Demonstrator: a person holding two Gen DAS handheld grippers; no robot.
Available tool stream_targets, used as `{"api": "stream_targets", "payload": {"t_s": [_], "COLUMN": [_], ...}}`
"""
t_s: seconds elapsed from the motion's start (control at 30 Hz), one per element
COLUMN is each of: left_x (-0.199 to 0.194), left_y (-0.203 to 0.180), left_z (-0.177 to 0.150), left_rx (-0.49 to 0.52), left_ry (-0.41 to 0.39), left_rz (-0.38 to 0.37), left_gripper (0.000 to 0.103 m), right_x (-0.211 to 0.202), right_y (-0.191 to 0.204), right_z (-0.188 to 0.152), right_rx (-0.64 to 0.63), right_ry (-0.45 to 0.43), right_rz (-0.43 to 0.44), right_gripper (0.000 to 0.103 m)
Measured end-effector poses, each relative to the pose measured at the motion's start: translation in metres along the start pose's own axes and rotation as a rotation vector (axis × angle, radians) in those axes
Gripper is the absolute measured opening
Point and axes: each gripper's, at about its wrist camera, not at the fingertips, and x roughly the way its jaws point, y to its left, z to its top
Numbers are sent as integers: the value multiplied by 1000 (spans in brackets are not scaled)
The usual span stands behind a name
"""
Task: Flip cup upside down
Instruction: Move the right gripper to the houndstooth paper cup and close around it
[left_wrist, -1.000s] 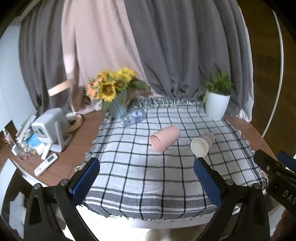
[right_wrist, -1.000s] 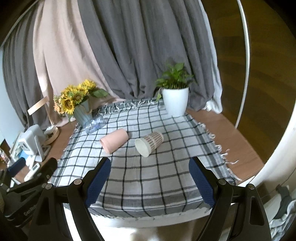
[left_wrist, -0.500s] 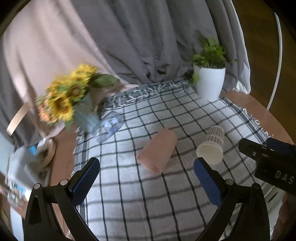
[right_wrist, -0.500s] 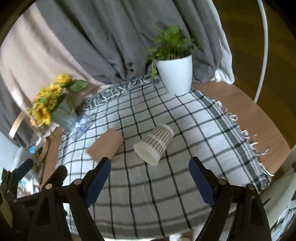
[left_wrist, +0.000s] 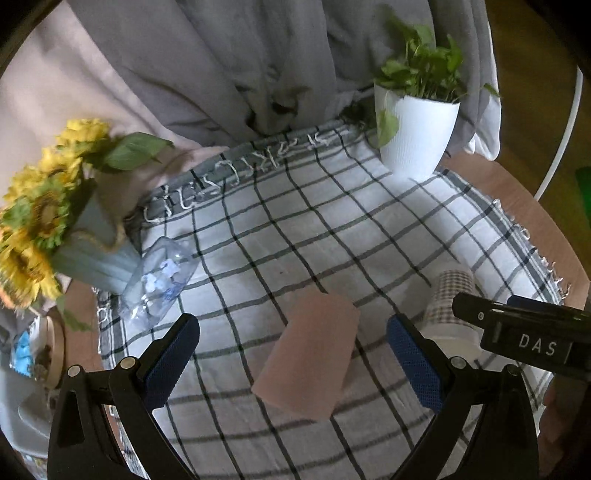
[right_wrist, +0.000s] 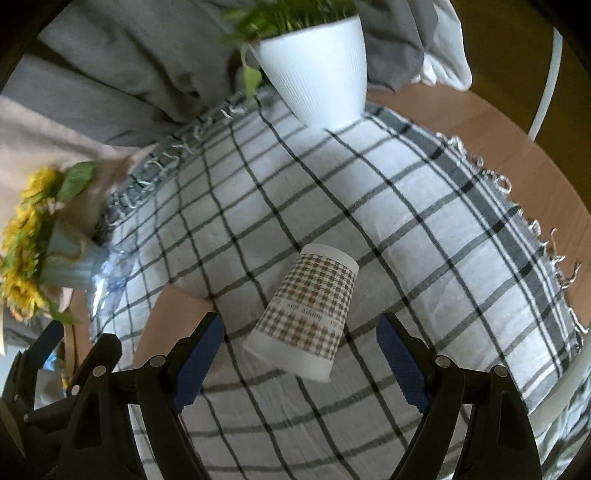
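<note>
A pink cup (left_wrist: 308, 350) lies on its side on the checked cloth (left_wrist: 332, 229), its mouth toward me. My left gripper (left_wrist: 293, 360) is open, its blue pads on either side of the cup, not touching it. A houndstooth paper cup (right_wrist: 306, 314) lies on its side, mouth toward me; it also shows in the left wrist view (left_wrist: 448, 306). My right gripper (right_wrist: 301, 360) is open around it, pads apart from its sides. The pink cup shows at left in the right wrist view (right_wrist: 173, 317), partly hidden by a finger.
A white pot with a green plant (left_wrist: 415, 133) stands at the back right. A vase of sunflowers (left_wrist: 48, 236) and a lying clear plastic bottle (left_wrist: 159, 280) are at the left. Curtains hang behind. The wooden table edge (right_wrist: 517, 147) runs along the right.
Both grippers have moved forward and down over the cloth. Each cup now lies between a gripper's open fingers. The cups have not moved.
</note>
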Motion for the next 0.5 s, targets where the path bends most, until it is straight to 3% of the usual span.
{"api": "stream_targets", "payload": {"t_s": [0.23, 0.5], "left_x": [27, 48], "left_y": [3, 14], "left_z": [13, 18], "left_rx": [38, 38], "left_ry": [38, 75], "left_rz": [-1, -9], "left_gripper": [103, 103], "right_x": [37, 61], "right_y": [-5, 1], "right_z": [11, 13], "right_rx": [73, 99], "right_ry": [107, 169], "right_rz": [-23, -54], "right_gripper": [85, 79]}}
